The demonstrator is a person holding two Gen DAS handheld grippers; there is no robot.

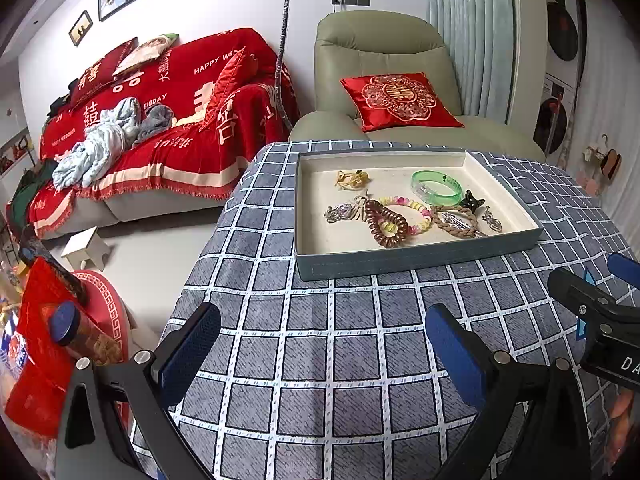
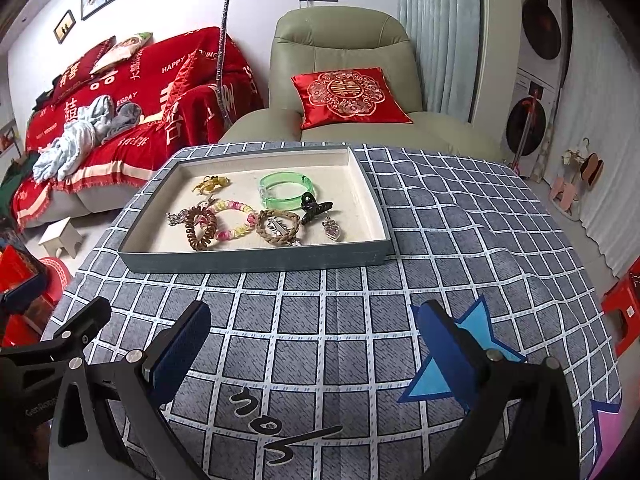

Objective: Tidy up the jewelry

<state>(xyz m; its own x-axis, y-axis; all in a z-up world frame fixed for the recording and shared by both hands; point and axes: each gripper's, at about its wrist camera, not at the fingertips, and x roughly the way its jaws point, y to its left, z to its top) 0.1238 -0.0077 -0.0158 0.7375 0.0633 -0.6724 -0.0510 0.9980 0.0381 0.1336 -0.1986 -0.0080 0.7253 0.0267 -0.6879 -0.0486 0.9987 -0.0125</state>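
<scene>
Furniture fills the upper part of both views: a sofa under a red throw [image 1: 168,120] at upper left, with a heap of pale blue clothing [image 1: 100,140] on it, and a beige recliner [image 2: 340,76] at upper centre carrying one red embroidered cushion [image 2: 348,96]. A thin stand pole [image 1: 284,52] rises between the two, and a small white stool [image 1: 86,248] sits on the floor at left. Nothing stands between either tool and the tray [image 2: 256,258], which lies on the checked cloth of the surface [image 2: 460,216], centre-left in the right wrist view and centre-right in the left wrist view, its long axis running left to right across the frame. Inside it I count about eight pieces: one green bangle [image 2: 286,190] toward the upper right, one yellow hair tie [image 2: 210,184] at upper left, one brown coil tie [image 2: 200,228] overlapping one pink-and-yellow bead bracelet [image 2: 236,218], one braided tan ring [image 2: 278,226], one black claw clip [image 2: 314,206], and what look like two small silver charms, one at each end of the row, too small to be sure. The left tool [image 1: 320,356] hangs low over the cloth with its blue pads wide apart and holding nothing; the right tool [image 2: 314,352] is likewise spread wide and empty, above a blue star [image 2: 476,322] printed on the cloth.
</scene>
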